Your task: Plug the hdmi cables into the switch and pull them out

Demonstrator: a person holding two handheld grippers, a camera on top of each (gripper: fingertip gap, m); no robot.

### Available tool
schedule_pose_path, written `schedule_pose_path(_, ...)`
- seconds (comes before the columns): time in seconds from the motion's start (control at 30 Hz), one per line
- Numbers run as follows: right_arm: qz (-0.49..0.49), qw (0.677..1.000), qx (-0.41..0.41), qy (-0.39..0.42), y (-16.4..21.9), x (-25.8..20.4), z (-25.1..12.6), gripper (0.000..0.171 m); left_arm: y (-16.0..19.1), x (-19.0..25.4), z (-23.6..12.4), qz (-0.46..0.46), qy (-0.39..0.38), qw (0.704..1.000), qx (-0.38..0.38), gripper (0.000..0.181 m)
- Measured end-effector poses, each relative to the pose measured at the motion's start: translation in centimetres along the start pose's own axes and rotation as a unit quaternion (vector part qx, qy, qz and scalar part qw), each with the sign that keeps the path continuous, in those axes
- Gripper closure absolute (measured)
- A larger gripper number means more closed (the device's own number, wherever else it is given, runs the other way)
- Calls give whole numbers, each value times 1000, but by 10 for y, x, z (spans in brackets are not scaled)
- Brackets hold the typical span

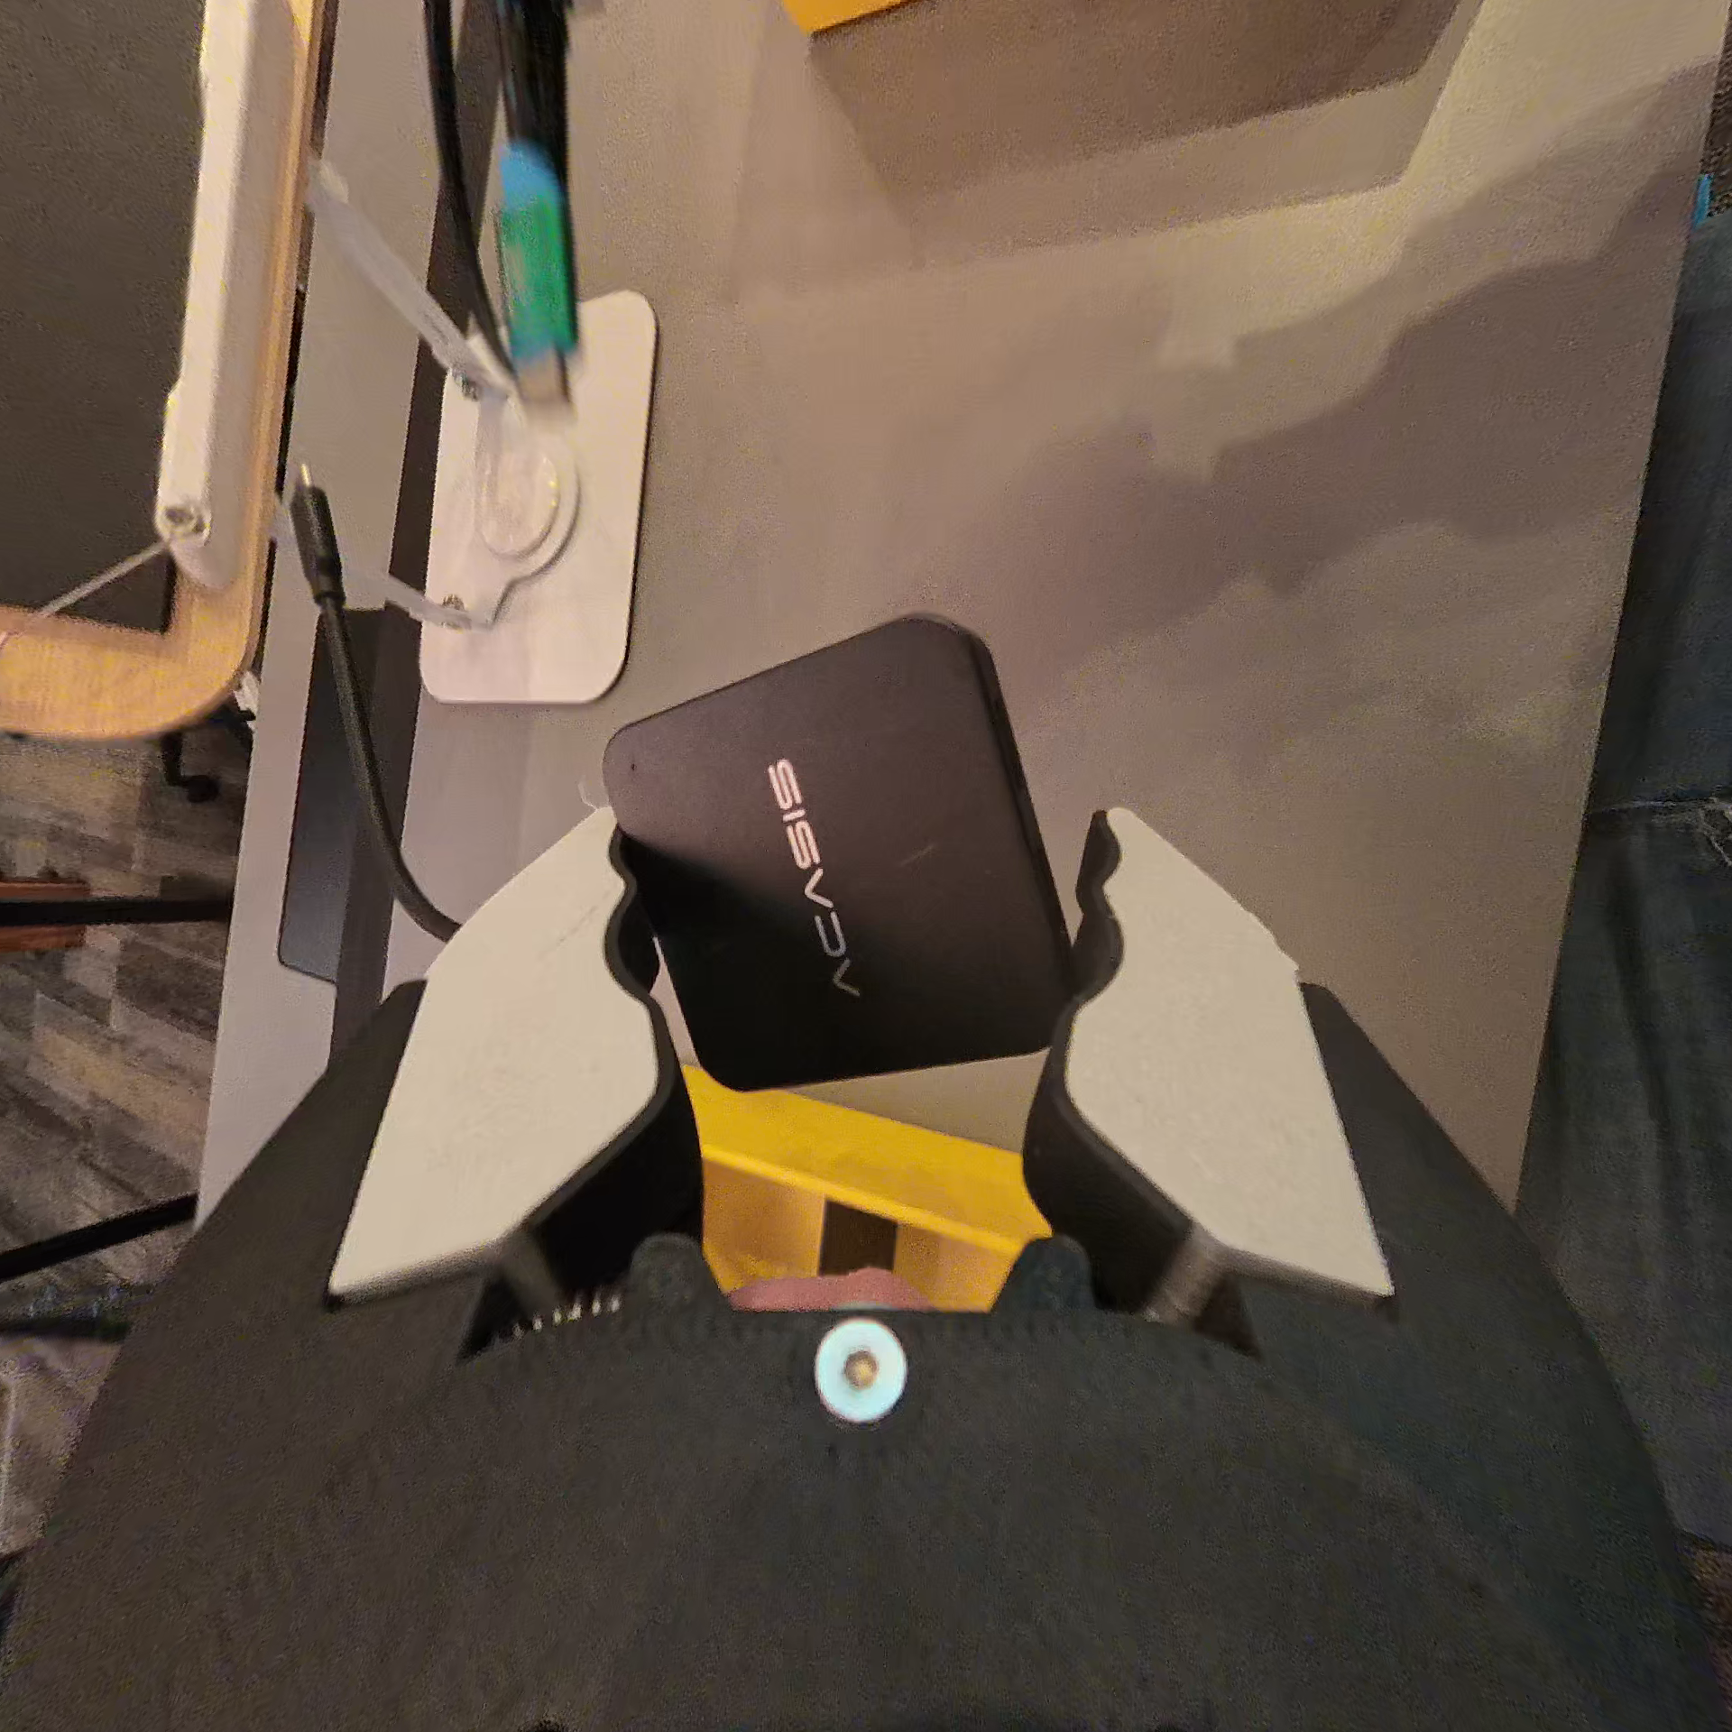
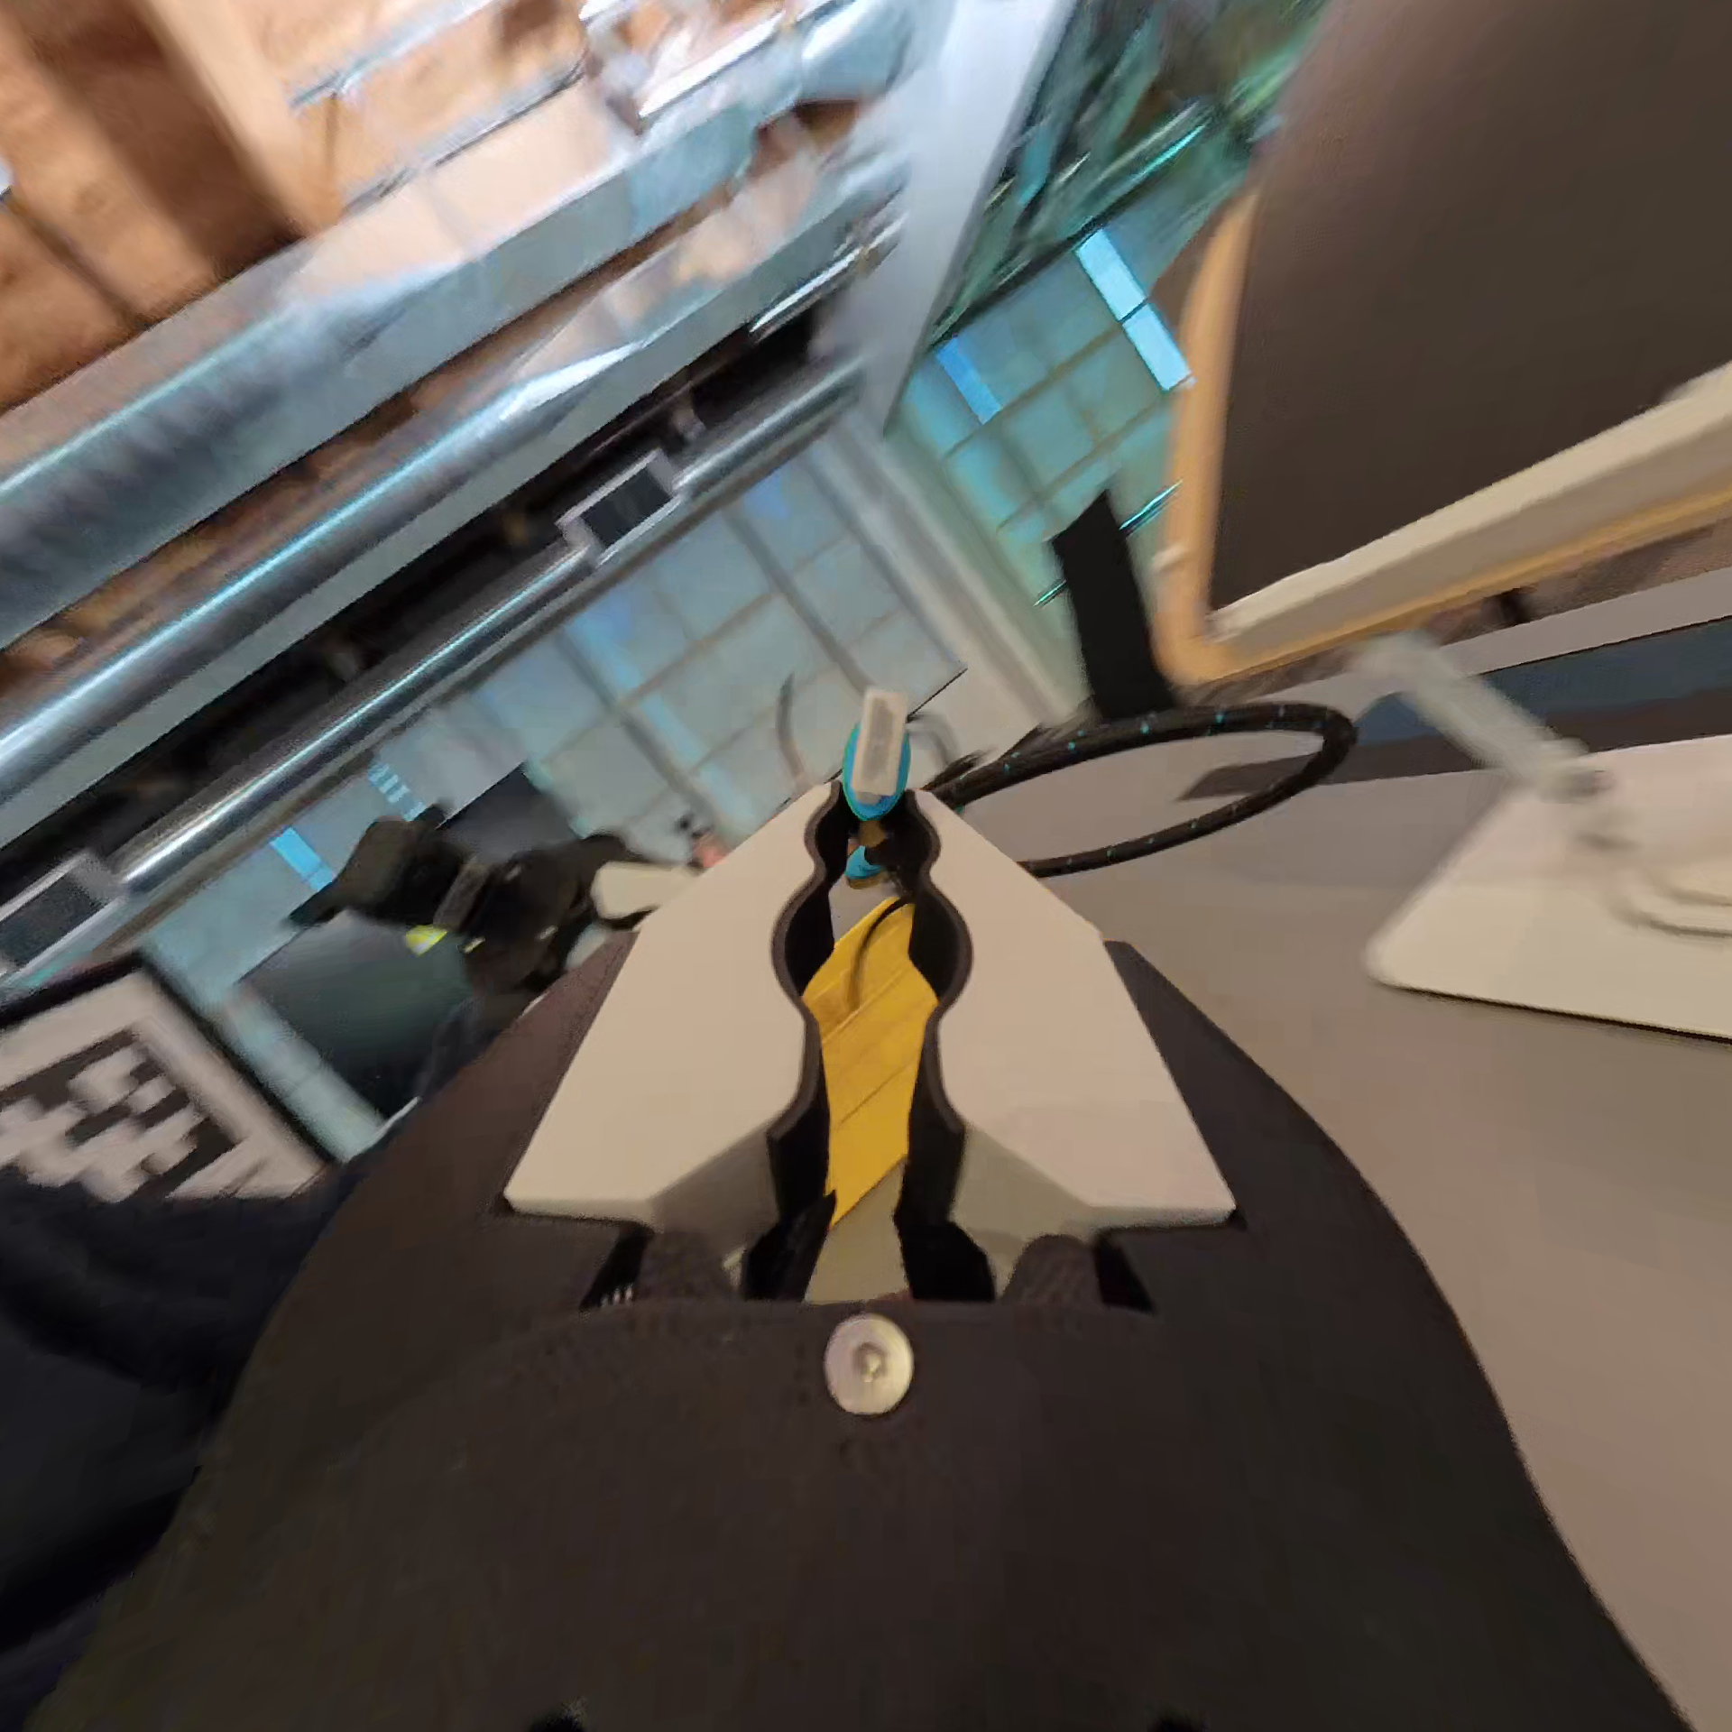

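The left claw grips the black switch by its side edges, held tilted above the grey table. The right claw is pinched narrow on the blue HDMI plug, whose metal tip points away from it and whose braided cable loops over the table. In the left wrist view the plug hangs far left of the switch, well apart. This looks like the approach before insertion; next, the plug must be lined up with a port, none of which is visible here.
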State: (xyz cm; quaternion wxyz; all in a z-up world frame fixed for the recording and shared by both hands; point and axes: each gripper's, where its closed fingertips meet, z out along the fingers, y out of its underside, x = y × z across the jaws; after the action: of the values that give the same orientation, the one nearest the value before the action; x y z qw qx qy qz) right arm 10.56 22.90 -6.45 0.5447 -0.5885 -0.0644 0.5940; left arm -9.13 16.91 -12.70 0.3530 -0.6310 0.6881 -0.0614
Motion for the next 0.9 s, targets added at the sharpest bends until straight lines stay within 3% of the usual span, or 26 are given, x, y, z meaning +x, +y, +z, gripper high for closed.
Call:
schedule_pose_path(0.1, 16, 1000, -6, -5, -9, 11, -19, 163, 14, -1, -13, -24, 5, 1000, 8, 94)
schedule_pose_path(0.3, 8, 994, -72, -84, 37, -27, 22, 163, 5, 1, 3, -44, 6, 999, 11, 93)
schedule_pose_path(0.5, 2, 988, -88, -123, 48, -42, 20, 163, -1, 2, 10, -75, 19, 996, 42, 93)
schedule_pose_path(0.7, 19, 983, -151, -107, 84, -20, 20, 163, 4, 7, 13, -70, 37, 996, 33, 93)
schedule_pose_path(0.9, -20, 957, -286, -42, 142, 9, 14, 163, 9, 11, 17, -67, 44, 996, 25, 93)
